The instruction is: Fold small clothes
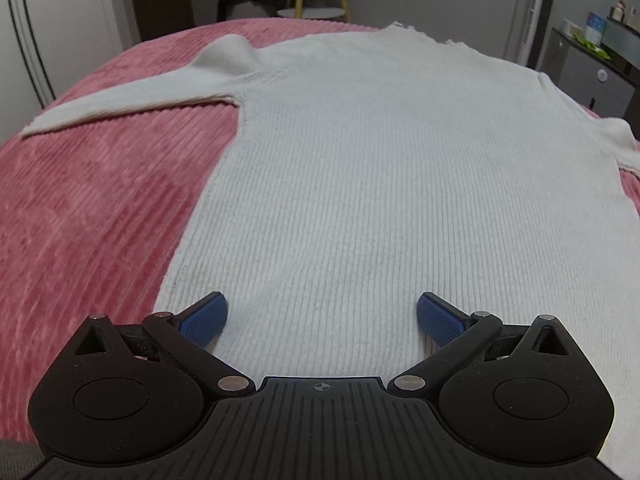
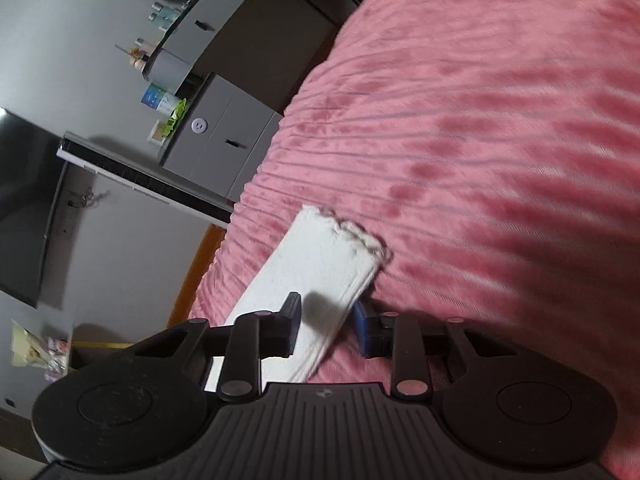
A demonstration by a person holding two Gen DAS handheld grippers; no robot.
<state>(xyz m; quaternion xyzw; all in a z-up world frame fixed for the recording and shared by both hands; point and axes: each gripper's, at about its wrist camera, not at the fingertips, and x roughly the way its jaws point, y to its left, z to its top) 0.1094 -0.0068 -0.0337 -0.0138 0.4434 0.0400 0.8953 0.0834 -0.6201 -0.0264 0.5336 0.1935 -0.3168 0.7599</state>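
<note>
A white ribbed sweater [image 1: 360, 168] lies flat on a pink ribbed bedspread [image 1: 88, 208], neck at the far end, its left sleeve [image 1: 132, 100] stretched out to the left. My left gripper [image 1: 322, 316] is open, its blue pads just above the sweater's near hem. In the right wrist view the other sleeve [image 2: 320, 272] runs between my right gripper's fingers, its frayed cuff [image 2: 352, 232] past the tips. My right gripper [image 2: 328, 320] is partly closed around the sleeve, with a gap at the right pad; the view is blurred.
The pink bedspread [image 2: 480, 120] fills the surroundings. A grey cabinet [image 2: 224, 136] with small items on top stands beside the bed and also shows in the left wrist view [image 1: 588, 72]. A yellow-legged stool [image 1: 312, 8] stands beyond the far edge.
</note>
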